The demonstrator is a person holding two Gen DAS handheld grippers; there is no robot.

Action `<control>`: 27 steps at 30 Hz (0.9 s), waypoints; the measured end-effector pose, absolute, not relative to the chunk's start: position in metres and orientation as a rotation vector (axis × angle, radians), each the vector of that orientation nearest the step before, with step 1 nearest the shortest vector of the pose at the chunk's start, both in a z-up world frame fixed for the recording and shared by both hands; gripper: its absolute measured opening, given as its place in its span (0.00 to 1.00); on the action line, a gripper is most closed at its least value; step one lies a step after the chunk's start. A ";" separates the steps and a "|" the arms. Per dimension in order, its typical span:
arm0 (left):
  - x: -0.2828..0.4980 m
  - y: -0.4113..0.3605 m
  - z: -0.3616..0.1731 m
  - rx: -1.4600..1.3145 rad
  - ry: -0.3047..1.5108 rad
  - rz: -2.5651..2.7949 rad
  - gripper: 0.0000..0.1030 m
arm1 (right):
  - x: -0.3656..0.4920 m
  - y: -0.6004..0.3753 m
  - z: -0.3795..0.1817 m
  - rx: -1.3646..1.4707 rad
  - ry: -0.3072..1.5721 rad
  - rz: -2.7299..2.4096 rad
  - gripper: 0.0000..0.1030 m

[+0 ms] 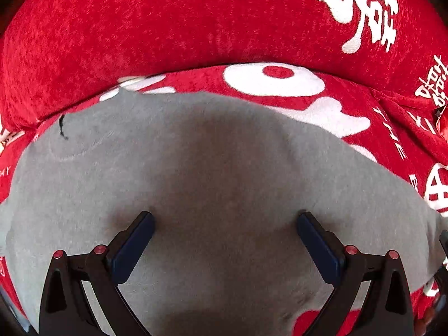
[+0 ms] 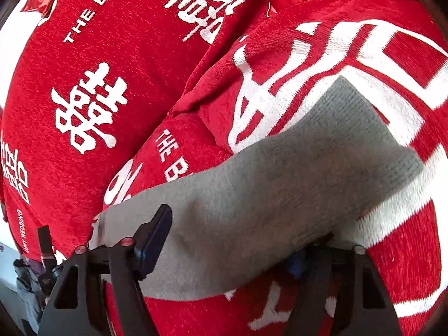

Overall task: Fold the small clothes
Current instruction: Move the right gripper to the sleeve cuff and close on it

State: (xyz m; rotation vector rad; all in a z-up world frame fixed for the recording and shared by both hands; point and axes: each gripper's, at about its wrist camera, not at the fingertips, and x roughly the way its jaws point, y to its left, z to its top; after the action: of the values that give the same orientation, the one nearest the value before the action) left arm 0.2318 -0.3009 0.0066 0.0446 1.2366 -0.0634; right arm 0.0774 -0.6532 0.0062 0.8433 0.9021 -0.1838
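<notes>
One grey sock (image 1: 212,168) lies flat on a red blanket (image 1: 140,28) printed with white characters and English words. The left hand-held gripper (image 1: 225,226) hangs directly above the sock with its two fingers spread wide, both blue pads (image 1: 134,245) clear of any cloth between them. In the right wrist view the same grey sock (image 2: 266,196) stretches from near left to far right, ribbed cuff at the far end. The right hand-held gripper (image 2: 243,240) also stands wide; its left finger (image 2: 152,240) rests over the sock, while its right finger is hidden beneath the sock's edge.
</notes>
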 end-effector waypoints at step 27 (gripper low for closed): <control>0.182 -0.363 0.040 0.248 1.141 -0.209 0.99 | 0.047 -0.603 0.031 0.694 1.040 -0.356 0.79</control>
State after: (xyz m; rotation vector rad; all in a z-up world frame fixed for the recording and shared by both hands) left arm 0.1819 -0.3629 0.0399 0.2484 1.1409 -0.2093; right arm 0.0475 -0.6028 0.0313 0.6938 1.0399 -0.3556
